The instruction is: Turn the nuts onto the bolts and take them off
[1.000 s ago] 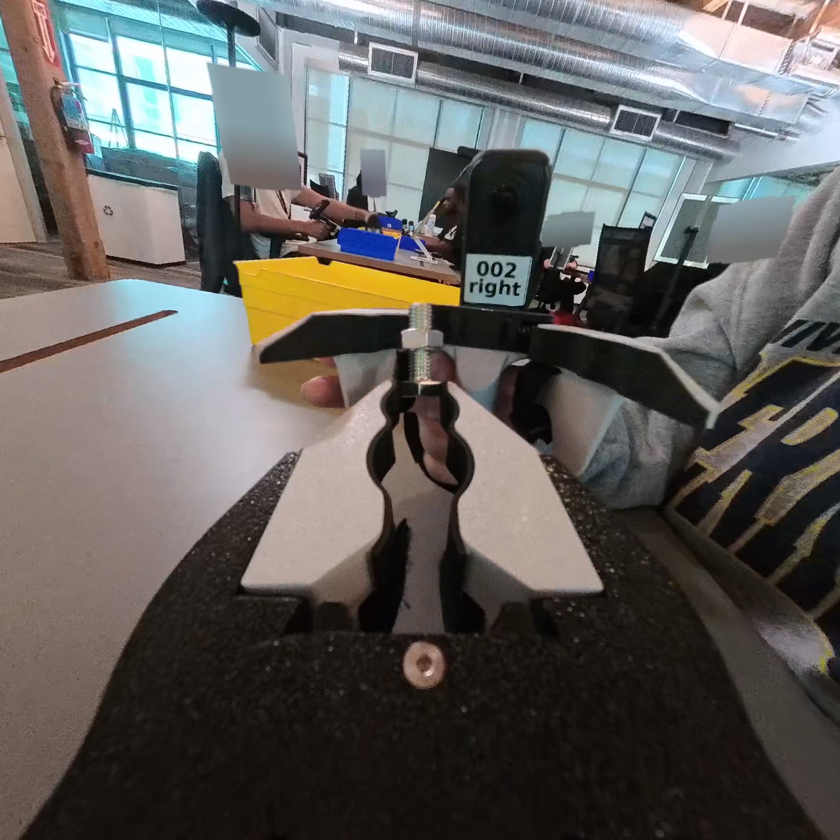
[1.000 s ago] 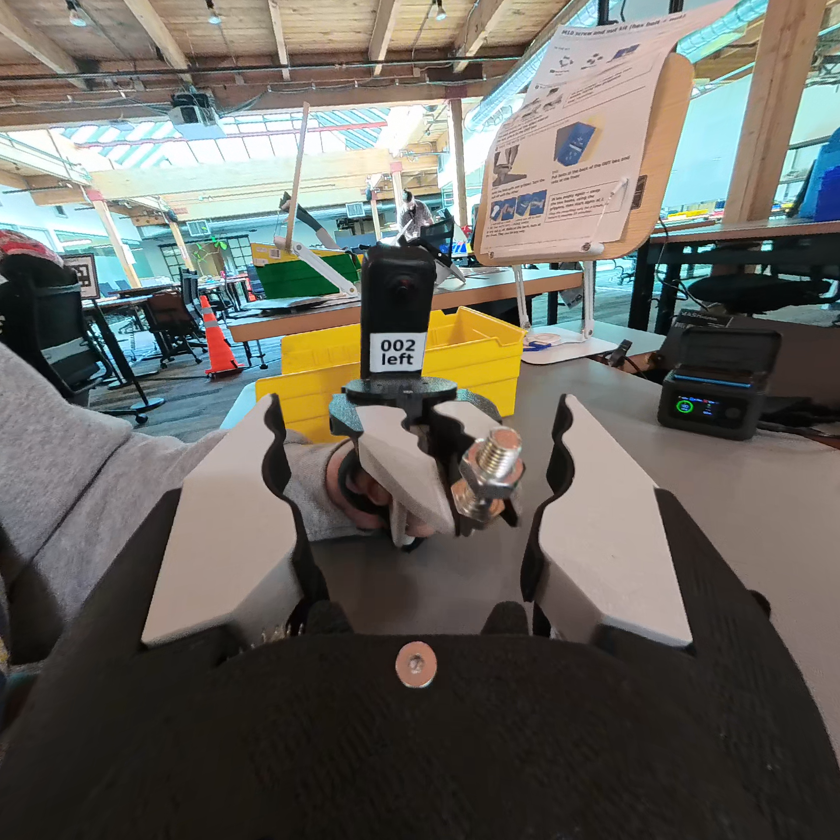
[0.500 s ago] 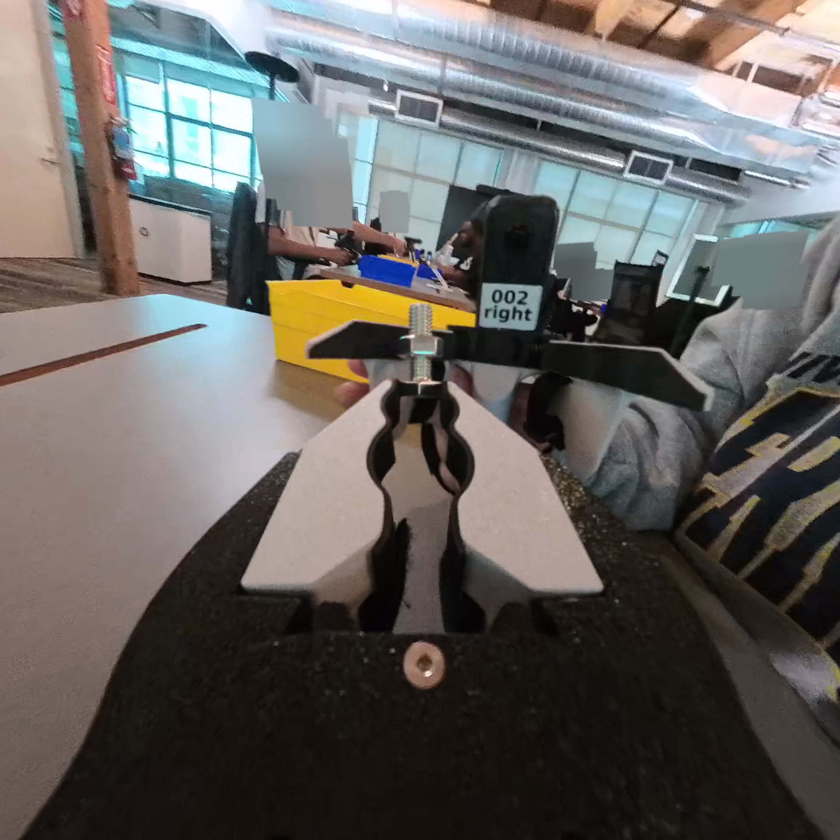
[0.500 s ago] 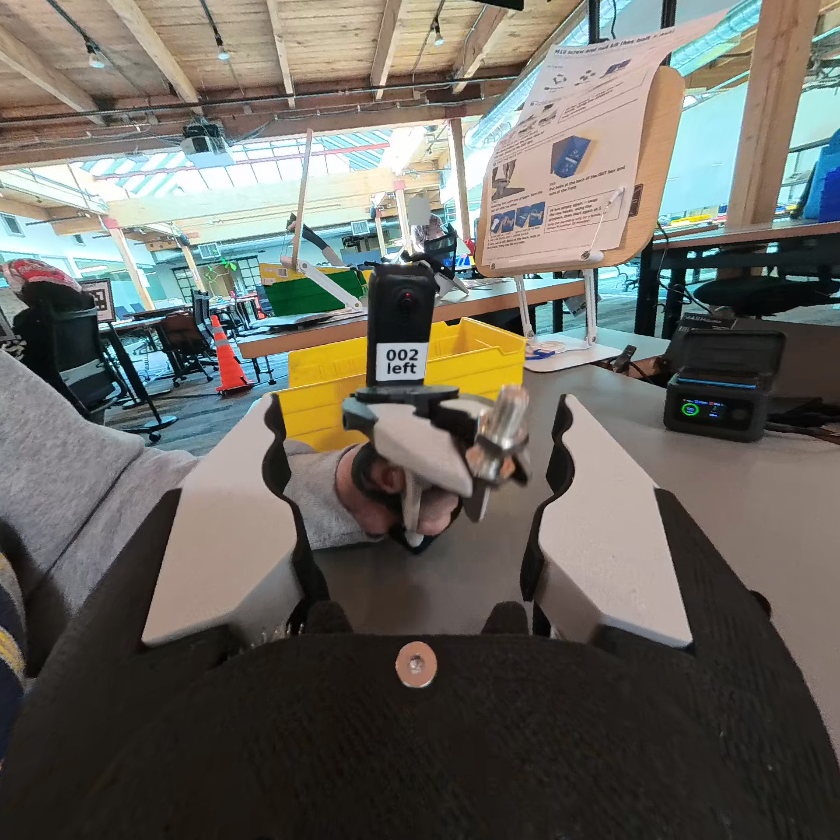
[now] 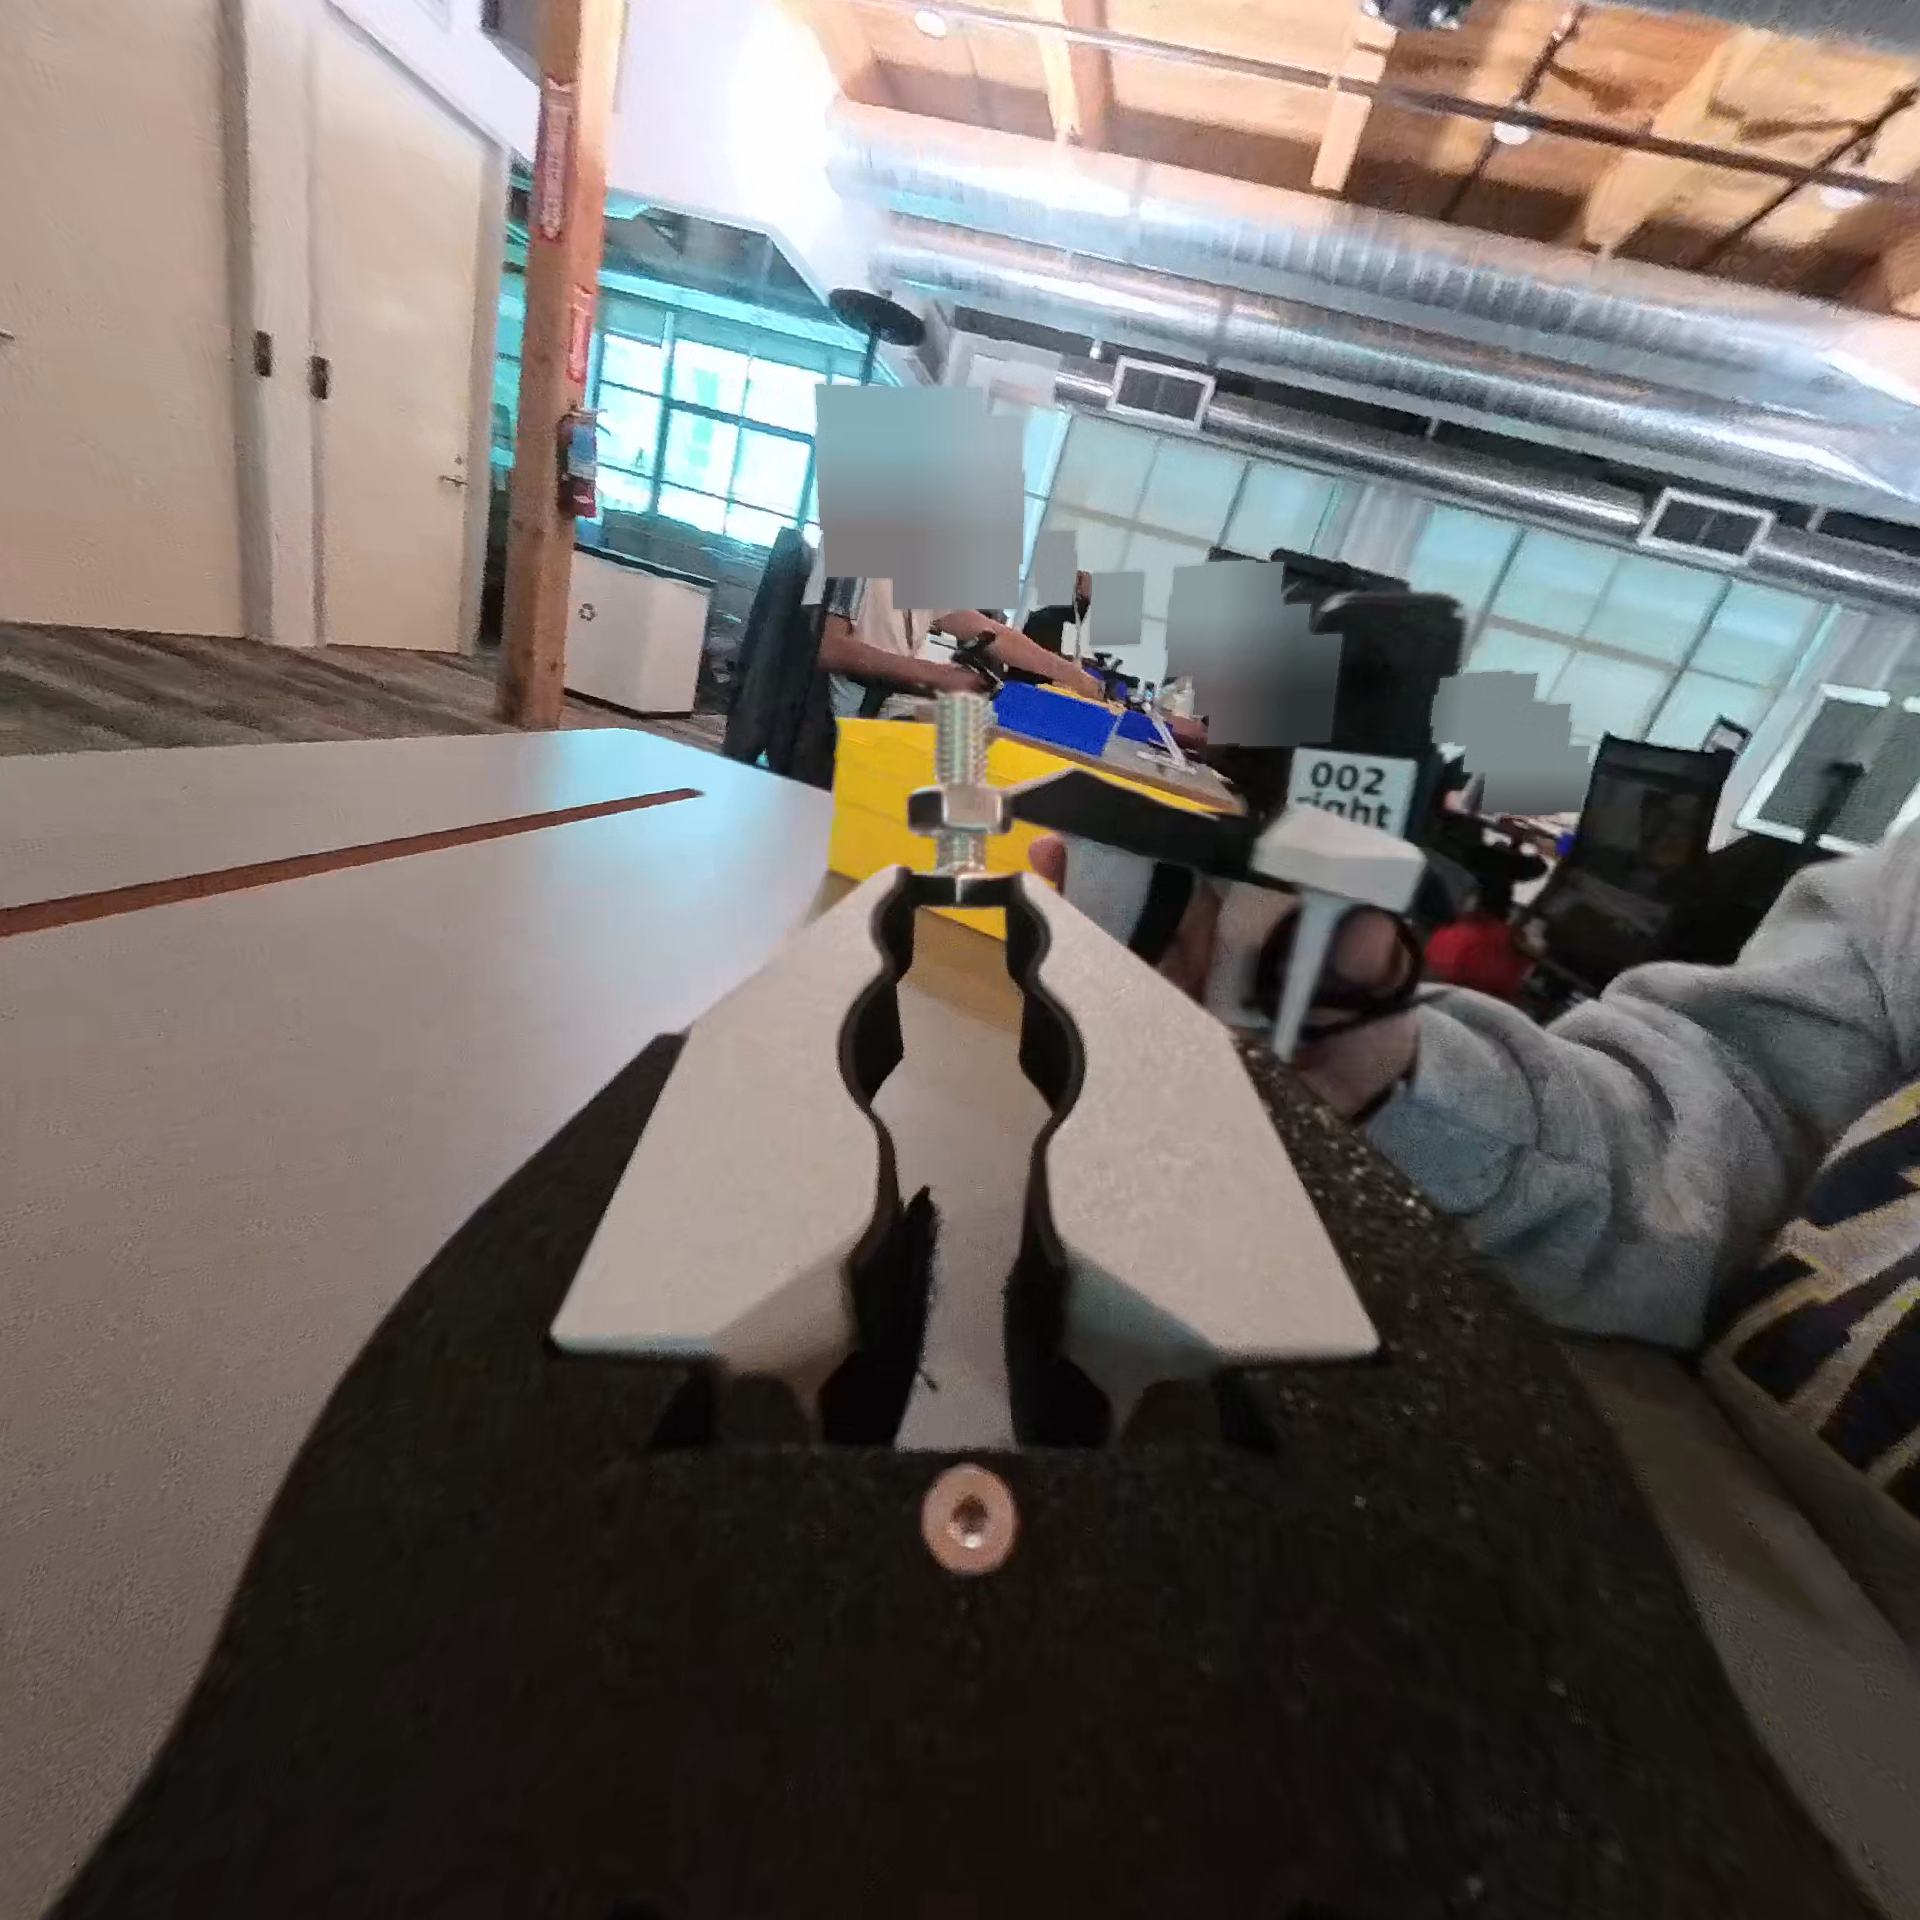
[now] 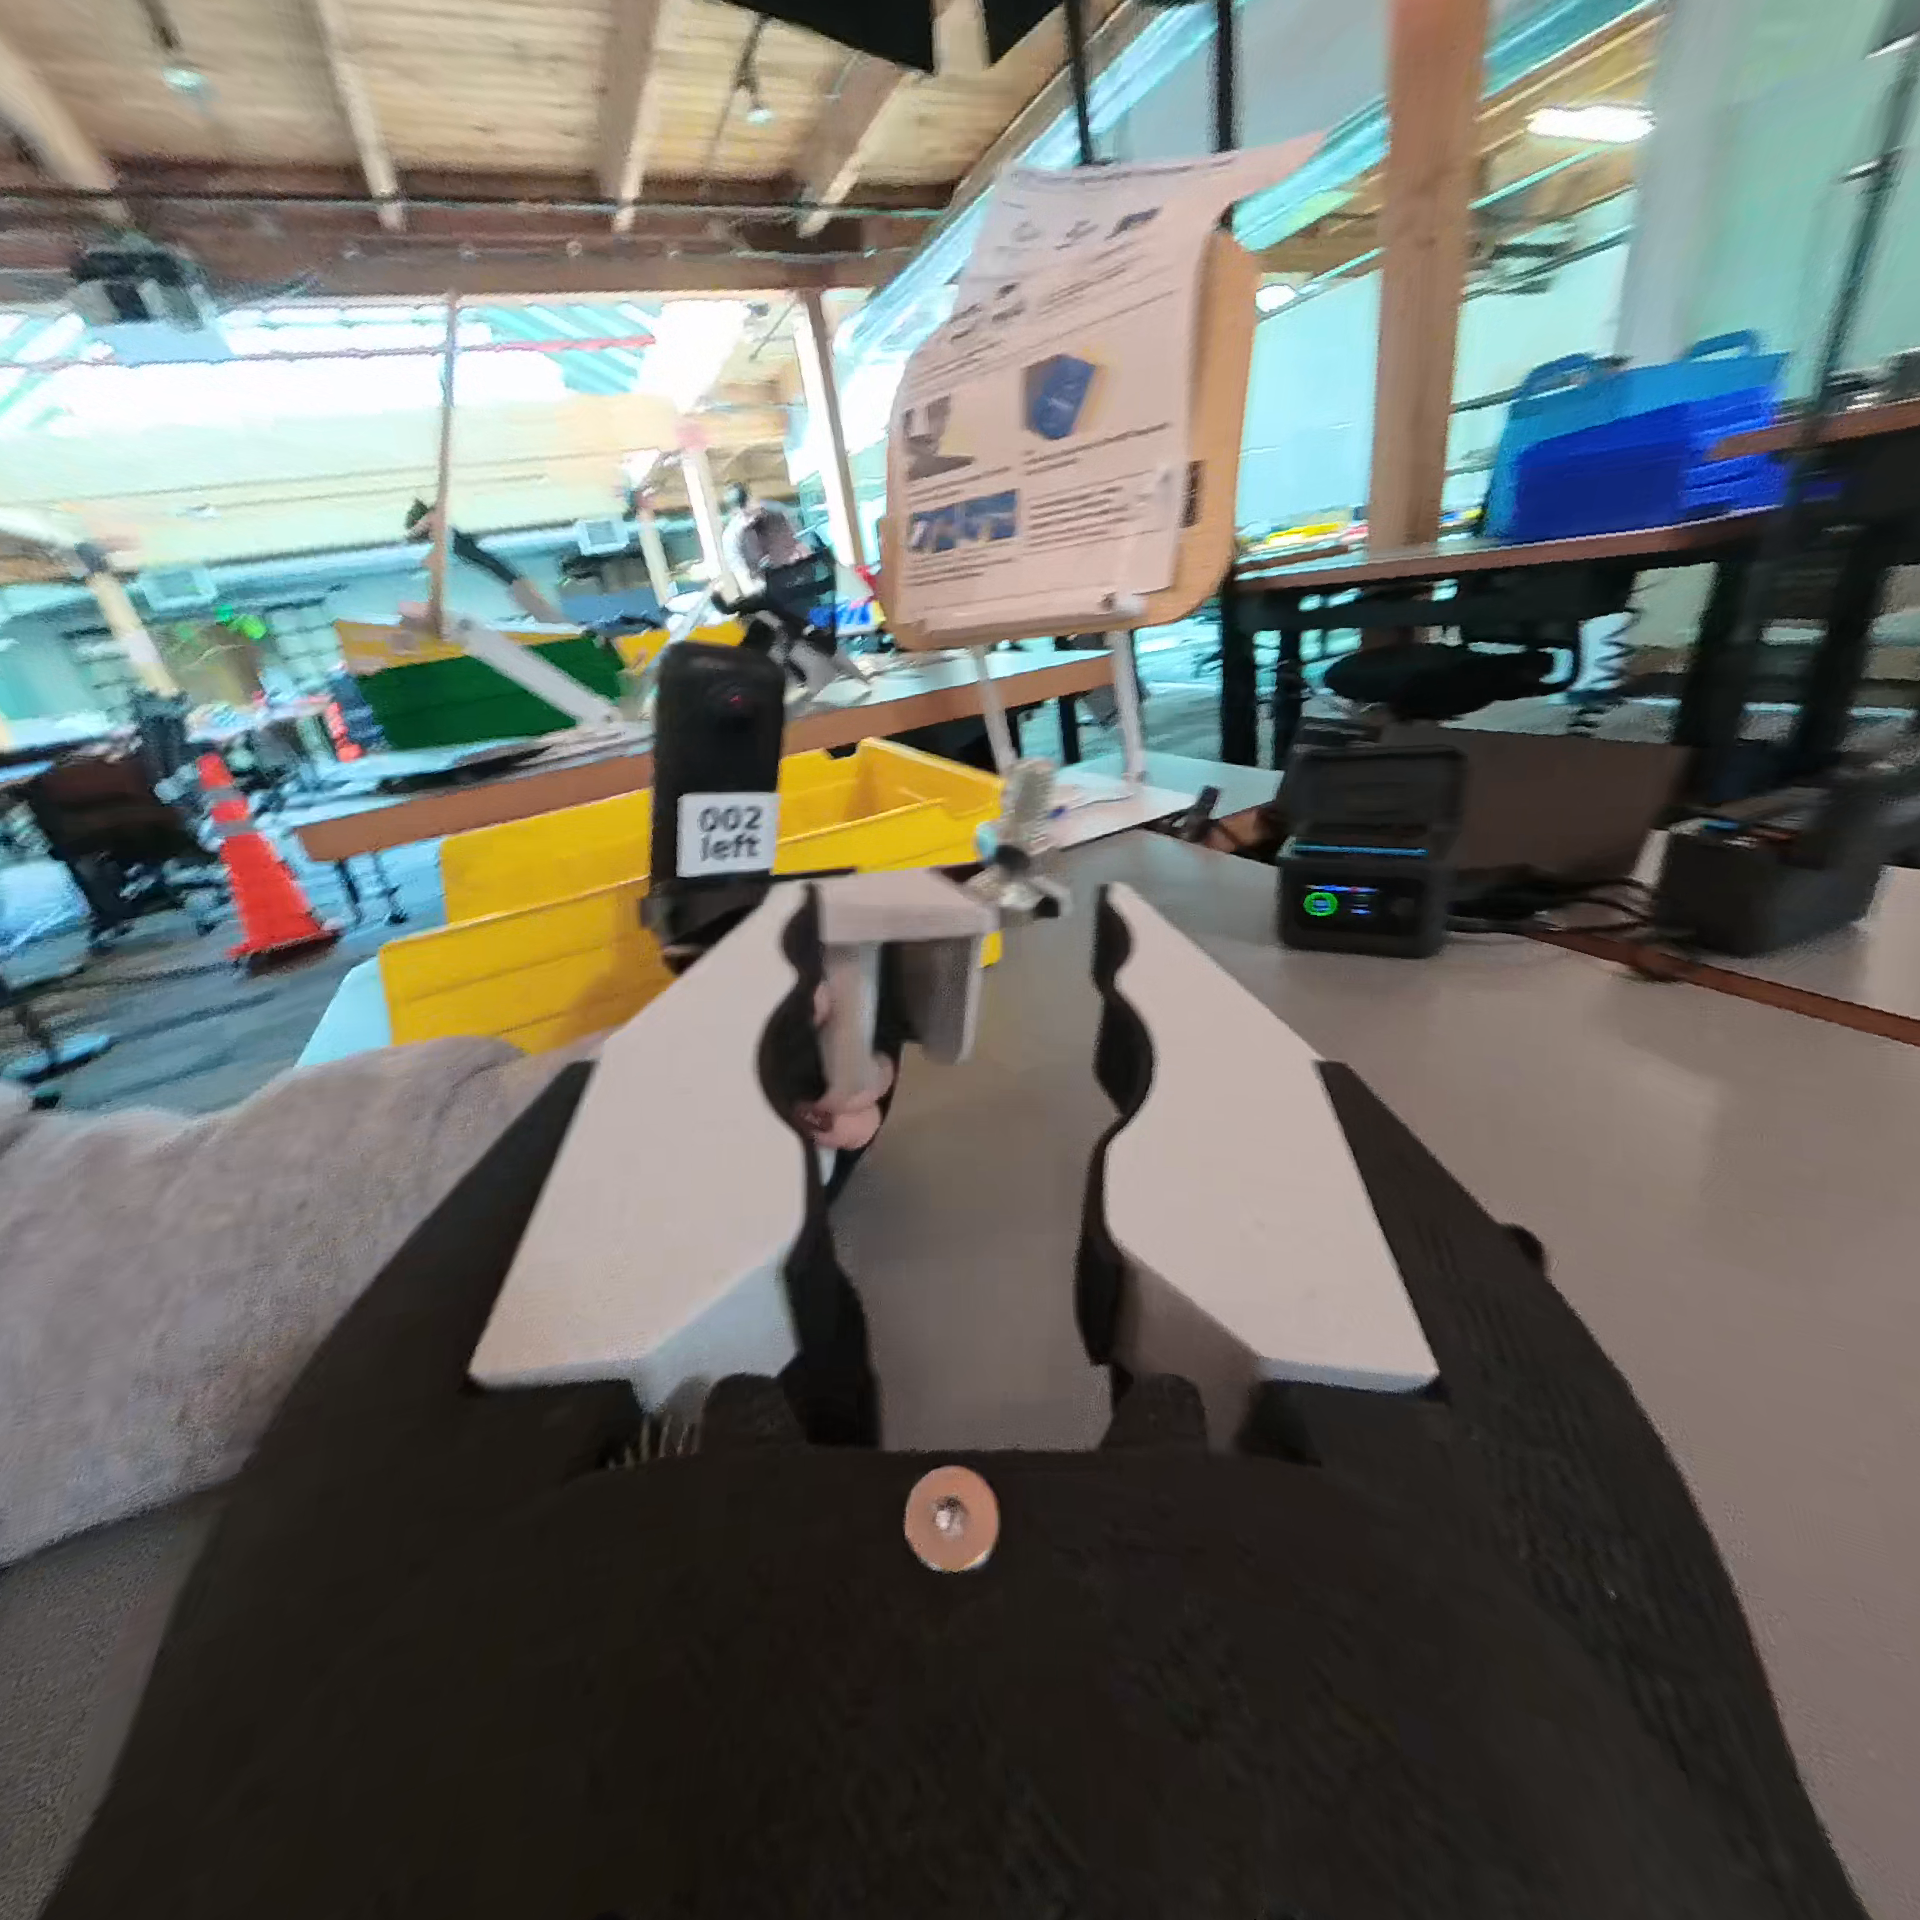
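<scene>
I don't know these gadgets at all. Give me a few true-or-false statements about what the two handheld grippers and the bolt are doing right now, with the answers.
1. The left gripper is clamped on the bottom end of a bolt that stands upright. True.
2. The bolt has no nut on it. False: a nut sits partway down its thread.
3. The right gripper has its fingers apart. True; nothing is held between them.
4. The bin behind the grippers is red. False: the bin is yellow.
5. The bolt lies flat on the table. False: it is held up above the table.
</scene>
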`<state>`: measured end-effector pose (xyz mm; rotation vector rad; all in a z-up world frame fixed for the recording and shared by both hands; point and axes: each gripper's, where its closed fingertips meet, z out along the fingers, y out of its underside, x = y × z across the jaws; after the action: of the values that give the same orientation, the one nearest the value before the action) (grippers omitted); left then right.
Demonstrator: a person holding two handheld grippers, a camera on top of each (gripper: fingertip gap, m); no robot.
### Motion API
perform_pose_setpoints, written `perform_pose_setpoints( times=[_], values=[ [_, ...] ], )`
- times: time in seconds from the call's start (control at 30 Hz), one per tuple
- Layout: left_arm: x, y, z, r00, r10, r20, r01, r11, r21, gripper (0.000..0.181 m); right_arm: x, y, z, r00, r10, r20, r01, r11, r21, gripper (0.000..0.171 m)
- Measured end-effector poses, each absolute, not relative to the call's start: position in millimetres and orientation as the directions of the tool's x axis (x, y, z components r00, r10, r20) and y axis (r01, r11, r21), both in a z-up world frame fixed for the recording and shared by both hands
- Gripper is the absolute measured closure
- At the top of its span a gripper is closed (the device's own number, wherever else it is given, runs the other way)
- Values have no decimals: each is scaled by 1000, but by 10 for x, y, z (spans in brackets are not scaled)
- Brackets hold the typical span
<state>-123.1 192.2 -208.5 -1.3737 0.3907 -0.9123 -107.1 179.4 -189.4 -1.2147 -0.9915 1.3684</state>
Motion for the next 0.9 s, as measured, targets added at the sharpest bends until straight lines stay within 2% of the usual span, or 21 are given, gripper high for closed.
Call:
perform_pose_setpoints(
  times=[0.07,0.1,0.2,0.27,0.33,0.47,0.5,0.57,0.67,0.73,0.83,0.9],
  values=[
    [-1062,1861,-2109,585,-786,201,256,-55,-965,166,-1017,1888,-1863,46,980,-196,-188,-184,-965,142],
    [-991,1842,-2139,575,-799,175,220,-54,-974,166,-1005,1919,-1867,46,975,-215,-186,-204,-961,147],
    [-845,1793,-2175,546,-827,129,166,-44,-985,166,-997,1912,-1872,-9,962,-272,-183,-269,-946,149],
    [-815,1783,-2192,538,-833,126,155,-49,-987,166,-1010,1866,-1884,-51,956,-288,-166,-293,-942,157],
    [-802,1783,-2203,535,-835,127,147,-55,-988,166,-1025,1825,-1896,-75,957,-282,-148,-290,-945,164],
    [-790,1798,-2191,559,-824,96,138,-22,-990,166,-1010,1839,-1882,-55,970,-236,-108,-241,-965,164],
    [-780,1799,-2174,569,-819,74,132,2,-991,160,-977,1863,-1846,-28,979,-203,-98,-205,-974,164],
    [-806,1865,-2175,617,-784,63,112,8,-994,123,-794,1987,-1679,93,992,-82,-87,-73,-993,164],
    [-878,1911,-2218,676,-737,-13,25,40,-999,120,-235,2240,-1401,310,950,41,-17,49,-999,164],
    [-975,1935,-2139,725,-688,-43,24,88,-996,119,298,2528,-1333,470,878,94,103,51,-993,164],
    [-1143,1981,-2032,795,-605,-44,44,130,-991,113,1349,3098,-1578,723,666,182,372,-153,-916,164],
    [-1213,2012,-2012,822,-568,-41,45,135,-990,107,2039,3315,-1974,812,545,212,481,-417,-771,164]
  ],
)
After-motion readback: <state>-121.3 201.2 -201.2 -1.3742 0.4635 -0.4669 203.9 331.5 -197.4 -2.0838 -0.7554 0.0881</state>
